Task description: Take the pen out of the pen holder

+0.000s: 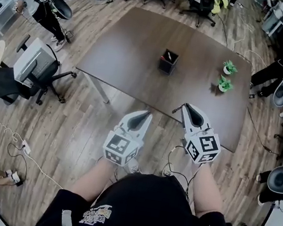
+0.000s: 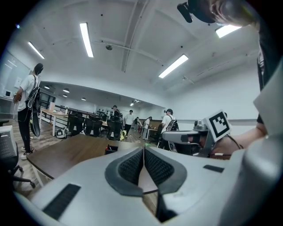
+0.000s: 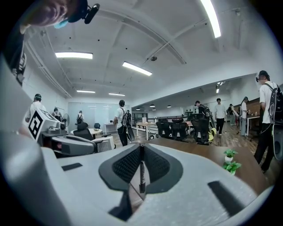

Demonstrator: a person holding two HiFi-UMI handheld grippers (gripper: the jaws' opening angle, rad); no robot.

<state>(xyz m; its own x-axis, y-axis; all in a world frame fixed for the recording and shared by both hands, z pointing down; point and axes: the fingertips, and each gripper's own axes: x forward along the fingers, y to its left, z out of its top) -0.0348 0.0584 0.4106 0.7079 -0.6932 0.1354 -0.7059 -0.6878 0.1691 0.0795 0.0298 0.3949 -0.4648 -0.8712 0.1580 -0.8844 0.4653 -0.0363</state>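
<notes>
A black square pen holder (image 1: 167, 62) stands near the middle of the brown table (image 1: 136, 45), with something slim showing in its top. Both grippers hang short of the table's near edge, well apart from the holder. My right gripper (image 1: 187, 107) is shut on a thin black pen (image 3: 141, 170), which stands upright between its pads (image 3: 157, 167); the pen's end (image 1: 176, 110) pokes out to the left of the tips. My left gripper (image 1: 145, 114) is shut with nothing in it, its pads (image 2: 132, 165) pressed together. Past its tips the holder (image 2: 111, 150) shows on the table.
Two small potted plants (image 1: 225, 75) sit on the table's right side, also in the right gripper view as plants (image 3: 230, 161). Office chairs (image 1: 28, 73) stand to the left of the table, more chairs (image 1: 201, 2) at the far end. Several people stand about the room. Cables (image 1: 24, 150) lie on the floor.
</notes>
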